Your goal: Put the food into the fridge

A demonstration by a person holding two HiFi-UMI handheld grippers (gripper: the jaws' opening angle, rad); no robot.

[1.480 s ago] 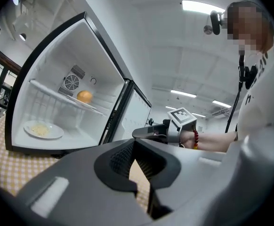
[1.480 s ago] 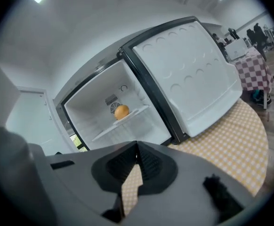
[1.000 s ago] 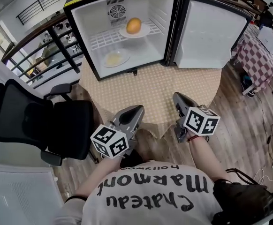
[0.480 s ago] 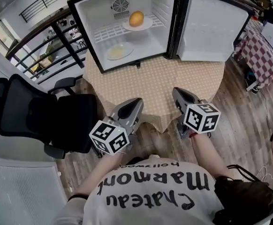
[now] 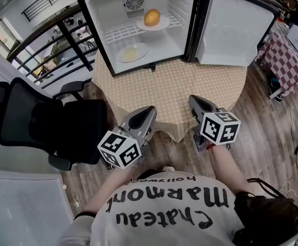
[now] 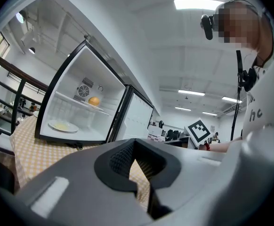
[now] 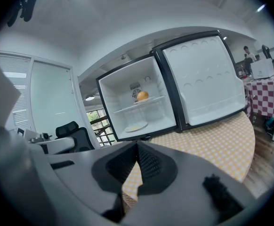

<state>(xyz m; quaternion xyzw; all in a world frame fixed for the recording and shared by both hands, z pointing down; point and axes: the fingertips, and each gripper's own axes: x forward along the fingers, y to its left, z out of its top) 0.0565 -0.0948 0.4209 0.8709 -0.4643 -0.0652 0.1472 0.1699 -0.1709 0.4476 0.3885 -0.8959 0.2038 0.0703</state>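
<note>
The small fridge (image 5: pixel 100 29) stands open on the table, its door (image 5: pixel 238 27) swung out to the right. An orange fruit (image 5: pixel 152 17) rests on a white plate on the upper wire shelf. A second plate (image 5: pixel 132 52) with pale yellow food lies on the fridge floor. Both show small in the left gripper view, the orange fruit (image 6: pixel 94 100) above the plate (image 6: pixel 63 125), and likewise in the right gripper view, fruit (image 7: pixel 142 95) and plate (image 7: pixel 136 126). My left gripper (image 5: pixel 149 111) (image 6: pixel 135 147) and right gripper (image 5: pixel 194 102) (image 7: pixel 137 147) hover shut and empty over the table's near edge, far from the fridge.
The round table (image 5: pixel 190 94) carries a yellow checked cloth. A black office chair (image 5: pixel 46 124) stands close on the left, with a dark railing (image 5: pixel 62 37) behind it. A red-checked table (image 5: pixel 287 60) and cables (image 5: pixel 295 137) on the wood floor lie to the right.
The head view has shifted, so the fridge sits higher and further right in the picture. The right gripper has shifted slightly; both stay shut and empty by the table's near edge.
</note>
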